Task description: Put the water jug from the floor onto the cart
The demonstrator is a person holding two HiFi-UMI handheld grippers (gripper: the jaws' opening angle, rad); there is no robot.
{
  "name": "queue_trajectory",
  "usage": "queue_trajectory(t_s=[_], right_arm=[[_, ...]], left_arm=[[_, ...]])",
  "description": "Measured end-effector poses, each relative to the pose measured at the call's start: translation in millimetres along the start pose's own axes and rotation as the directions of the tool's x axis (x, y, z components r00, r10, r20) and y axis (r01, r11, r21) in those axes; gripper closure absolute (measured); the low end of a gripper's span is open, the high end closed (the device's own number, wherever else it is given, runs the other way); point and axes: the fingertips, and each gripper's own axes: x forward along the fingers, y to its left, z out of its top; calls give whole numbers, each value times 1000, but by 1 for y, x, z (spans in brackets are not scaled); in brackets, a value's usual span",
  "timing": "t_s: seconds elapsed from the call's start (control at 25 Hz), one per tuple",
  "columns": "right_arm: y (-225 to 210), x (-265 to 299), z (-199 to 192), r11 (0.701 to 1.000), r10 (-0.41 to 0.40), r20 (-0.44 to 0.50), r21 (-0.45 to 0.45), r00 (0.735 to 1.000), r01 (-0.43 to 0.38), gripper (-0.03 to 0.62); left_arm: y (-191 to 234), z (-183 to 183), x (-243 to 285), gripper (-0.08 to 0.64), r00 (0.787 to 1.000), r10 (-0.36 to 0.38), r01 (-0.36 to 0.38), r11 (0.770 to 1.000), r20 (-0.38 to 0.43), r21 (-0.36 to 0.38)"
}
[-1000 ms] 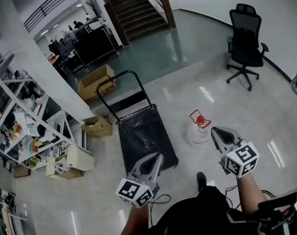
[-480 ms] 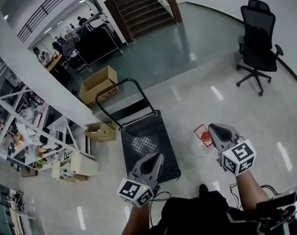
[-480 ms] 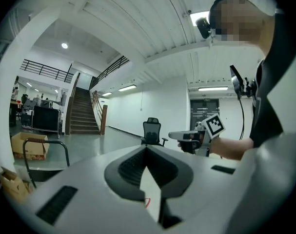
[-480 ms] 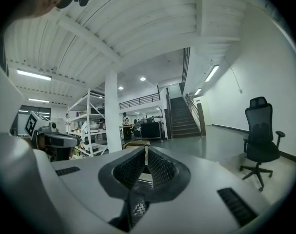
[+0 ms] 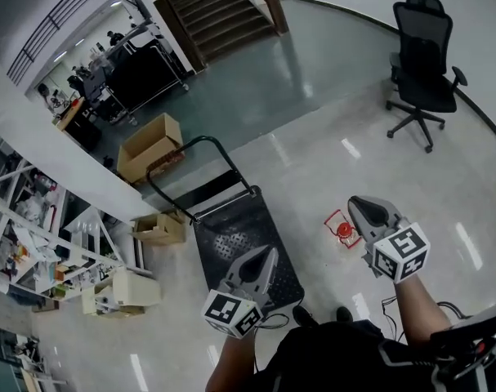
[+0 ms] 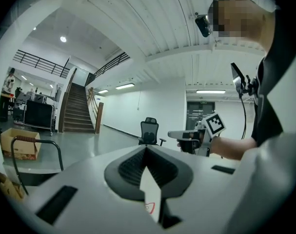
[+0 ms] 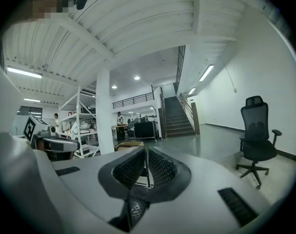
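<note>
The water jug [image 5: 343, 232] stands on the glossy floor to the right of the cart; only its red cap and red handle show, its clear body is mostly hidden behind my right gripper [image 5: 359, 208]. The cart [image 5: 231, 229] is a black flat platform with a black push handle [image 5: 188, 148] at its far end. My right gripper is shut and empty, held above the jug. My left gripper [image 5: 266, 256] is shut and empty over the cart's near right corner. In the left gripper view the jaws [image 6: 147, 149] meet at the tip; in the right gripper view they [image 7: 146, 150] meet too.
A black office chair [image 5: 423, 55] stands at the far right. Cardboard boxes [image 5: 149, 145] [image 5: 159, 229] lie beyond and left of the cart. White shelving [image 5: 35, 243] fills the left side, a white wall [image 5: 60, 137] runs behind it, and stairs [image 5: 207, 6] rise at the back.
Both grippers have moved forward together. The jug, seen whole a second ago, now sits mostly under the right gripper. The cart has come closer to the left gripper.
</note>
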Motion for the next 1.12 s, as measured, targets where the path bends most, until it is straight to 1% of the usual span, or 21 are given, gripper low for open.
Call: queue_trajectory(t_s=[0.12, 0.2, 0.32, 0.48, 0.6, 0.68, 0.76, 0.84, 0.92, 0.96, 1.04, 1.12], right_arm=[[-9, 23, 1, 999, -49, 0, 5, 999, 49, 586], [-15, 40, -2, 997, -75, -8, 9, 997, 75, 569], [-28, 54, -19, 991, -126, -45, 46, 991, 128, 521], [-65, 65, -68, 969, -186, -148, 135, 971, 206, 484], [-108, 74, -114, 939, -215, -221, 221, 951, 264, 459], [-137, 79, -149, 915, -231, -279, 264, 932, 306, 446], [-161, 83, -185, 887, -245, -334, 302, 910, 350, 443], [-182, 84, -227, 852, -258, -382, 343, 887, 396, 443], [-199, 83, -275, 817, -258, -437, 377, 862, 436, 442], [-207, 83, -299, 805, -253, -467, 385, 847, 452, 443], [-219, 86, -346, 787, -237, -526, 389, 817, 479, 443], [-226, 86, -389, 770, -219, -580, 391, 784, 504, 443]], left_arm=[[28, 1, 9, 565, 1000, -15, 15, 1000, 19, 0], [48, -3, 16, 564, 999, -25, 25, 1000, 22, -5], [68, -21, 31, 564, 998, -52, 51, 998, -17, -39], [79, -56, 66, 564, 990, -99, 89, 991, -105, -95], [82, -81, 103, 564, 979, -115, 95, 988, -170, -126], [84, -99, 131, 563, 969, -121, 89, 984, -217, -152], [83, -121, 154, 565, 955, -136, 90, 979, -263, -182], [78, -150, 176, 564, 934, -157, 103, 978, -322, -180], [72, -183, 197, 564, 908, -183, 124, 977, -377, -176], [70, -201, 209, 565, 895, -197, 133, 974, -399, -183], [68, -240, 230, 565, 867, -224, 143, 968, -446, -208], [66, -280, 245, 564, 832, -246, 141, 961, -498, -238]])
